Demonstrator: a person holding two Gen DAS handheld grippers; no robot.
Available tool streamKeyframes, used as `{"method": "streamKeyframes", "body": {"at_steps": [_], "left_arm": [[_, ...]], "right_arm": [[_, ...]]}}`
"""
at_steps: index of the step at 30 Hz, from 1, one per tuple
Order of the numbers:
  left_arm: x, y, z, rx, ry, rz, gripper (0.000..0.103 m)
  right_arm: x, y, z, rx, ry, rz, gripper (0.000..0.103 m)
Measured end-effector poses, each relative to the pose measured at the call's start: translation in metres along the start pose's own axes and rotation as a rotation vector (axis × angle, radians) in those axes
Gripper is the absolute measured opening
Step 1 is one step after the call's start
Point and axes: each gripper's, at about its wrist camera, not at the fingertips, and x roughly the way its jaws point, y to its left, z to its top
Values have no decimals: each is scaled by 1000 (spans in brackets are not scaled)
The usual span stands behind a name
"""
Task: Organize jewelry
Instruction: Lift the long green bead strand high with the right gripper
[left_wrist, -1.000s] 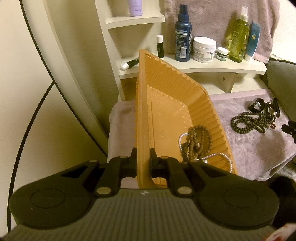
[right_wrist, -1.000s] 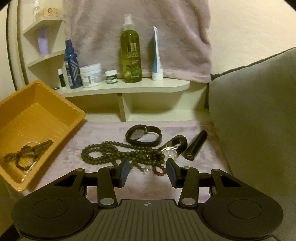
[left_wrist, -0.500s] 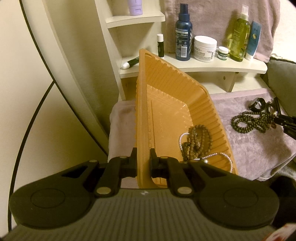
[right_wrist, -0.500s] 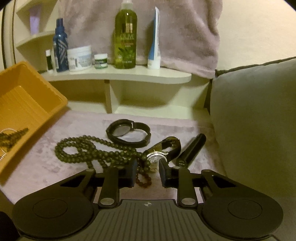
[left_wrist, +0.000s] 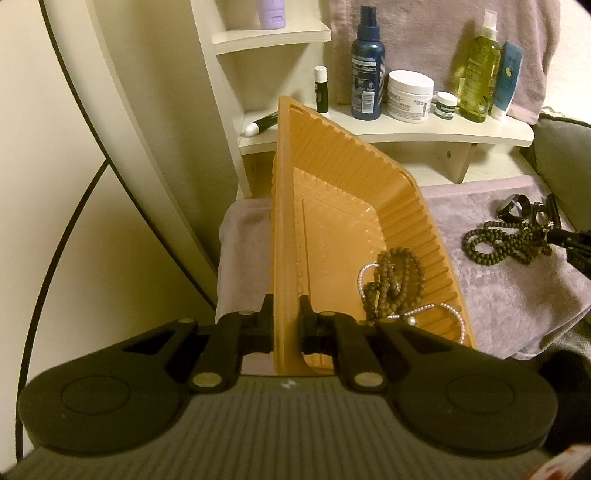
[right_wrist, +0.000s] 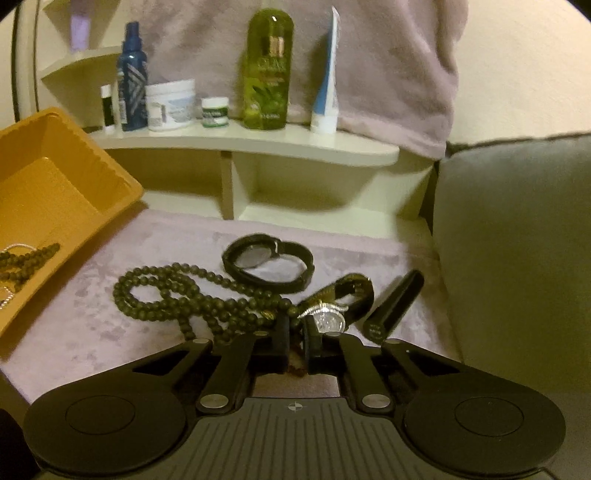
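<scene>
My left gripper (left_wrist: 287, 325) is shut on the near wall of an orange tray (left_wrist: 332, 177) and holds it tilted up on the lilac towel. A brown bead strand (left_wrist: 395, 280) and a pearl strand (left_wrist: 443, 306) lie in the tray's low corner. My right gripper (right_wrist: 295, 336) is low over the towel. Its jaws are closing, almost together, with the end of a dark bead necklace (right_wrist: 177, 295) and some reddish beads pinched between the pads. A black watch (right_wrist: 266, 262), a silver-faced watch (right_wrist: 328, 317) and a black tube (right_wrist: 395, 306) lie beside it.
A cream shelf (right_wrist: 258, 144) behind holds a green bottle (right_wrist: 267, 74), a blue bottle (right_wrist: 131, 81), white jars and a tube. A grey cushion (right_wrist: 517, 240) borders the towel (right_wrist: 92, 325) on the right. A curved cream frame (left_wrist: 122, 147) stands left of the tray.
My right gripper came forward and down over the necklace's end near the silver watch, and its jaws closed from wide apart to nearly together. The left gripper and the tray stayed put.
</scene>
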Motion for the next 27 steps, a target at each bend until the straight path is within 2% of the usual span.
{"method": "streamKeyframes", "body": {"at_steps": [8,27], "left_arm": [[0,0,0,1,-1,1,10],[-2,-1,1,10,-6,-4,10]], "right_arm": [[-44,19,24,-73,-133,13,7],[-126,43,114,-209,-436,106,6]]}}
